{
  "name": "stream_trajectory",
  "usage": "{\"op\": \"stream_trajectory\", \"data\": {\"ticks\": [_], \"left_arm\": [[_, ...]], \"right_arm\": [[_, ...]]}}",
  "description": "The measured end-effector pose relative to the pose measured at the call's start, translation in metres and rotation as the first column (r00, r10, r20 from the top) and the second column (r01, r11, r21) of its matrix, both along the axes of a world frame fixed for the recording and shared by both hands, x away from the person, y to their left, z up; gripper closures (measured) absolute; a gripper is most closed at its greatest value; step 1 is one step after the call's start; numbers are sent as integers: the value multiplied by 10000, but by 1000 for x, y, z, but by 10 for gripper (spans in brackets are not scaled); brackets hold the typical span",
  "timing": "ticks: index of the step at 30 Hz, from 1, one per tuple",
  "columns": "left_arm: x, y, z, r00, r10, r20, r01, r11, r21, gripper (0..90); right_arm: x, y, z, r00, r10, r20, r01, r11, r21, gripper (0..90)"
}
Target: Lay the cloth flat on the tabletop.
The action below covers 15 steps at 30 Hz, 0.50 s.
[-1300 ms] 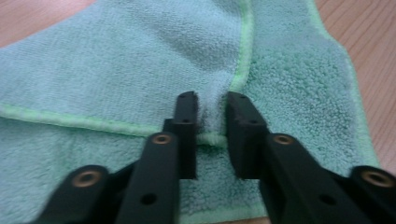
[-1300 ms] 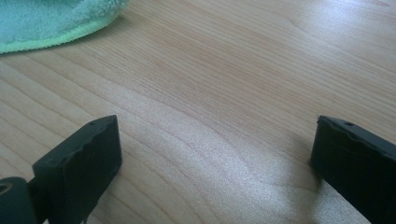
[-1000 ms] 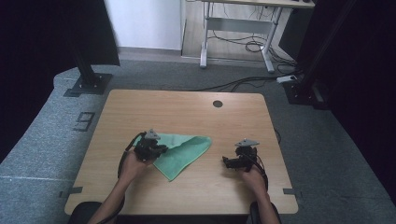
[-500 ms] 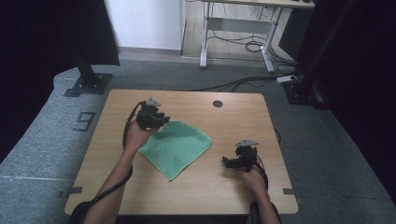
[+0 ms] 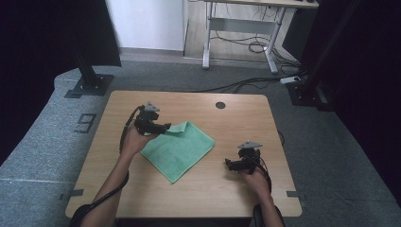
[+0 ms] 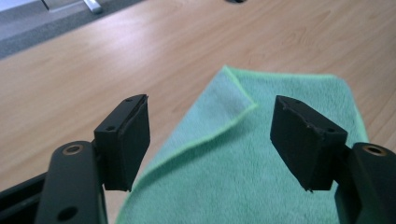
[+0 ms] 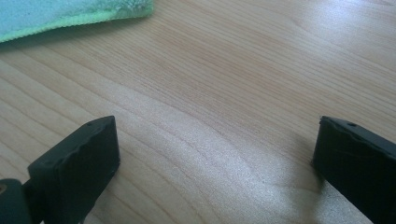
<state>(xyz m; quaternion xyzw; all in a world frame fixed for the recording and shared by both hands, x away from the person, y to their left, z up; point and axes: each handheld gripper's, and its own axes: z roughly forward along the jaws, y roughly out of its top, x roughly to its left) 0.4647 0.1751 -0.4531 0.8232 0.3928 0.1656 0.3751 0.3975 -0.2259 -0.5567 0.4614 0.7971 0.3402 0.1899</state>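
Observation:
A green cloth [image 5: 178,150] lies spread flat on the wooden table [image 5: 236,123], one corner pointing at the person. My left gripper [image 5: 166,127] hovers at the cloth's far left corner. In the left gripper view that cloth [image 6: 243,163] lies under the jaws with its corner tip folded over. The left gripper [image 6: 210,140] is open; its jaws have just been opening and the pads press on nothing. My right gripper [image 5: 228,164] rests low to the right of the cloth. It [image 7: 215,154] is open over bare wood, with the cloth's edge [image 7: 56,14] farther off.
A round cable hole [image 5: 220,105] sits near the table's far edge. Black stand bases [image 5: 89,86] and a desk frame [image 5: 241,35] stand on the grey floor beyond. Bare wood stretches on the table's far side and at its right.
The left hand went from mid-table toward the far left, drawing the folded cloth open until it lay flat. Its jaws then opened and let the corner go. The right hand stayed put.

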Motion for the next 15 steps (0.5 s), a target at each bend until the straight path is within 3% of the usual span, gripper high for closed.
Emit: {"op": "stream_trajectory", "data": {"ticks": [5, 6, 11, 15], "left_arm": [[-8, 12, -22, 9996, 20, -284, -19, 10000, 34, 258], [-11, 18, -32, 9993, 82, -366, -78, 9999, 127, 257], [-16, 31, -49, 9984, 338, -464, -327, 9992, 231, 256], [-21, 43, -59, 9980, 553, -321, -542, 9980, 339, 240]], "right_arm": [[-2, 1, 0, 10000, 84, 4, -84, 10000, 7, 3], [-2, 1, 0, 10000, 92, 3, -92, 10000, -3, 3], [-3, 4, 1, 10000, 69, -62, -69, 10000, -40, 14], [-5, 11, 4, 9997, 222, -65, -222, 9997, 62, 99]]}}
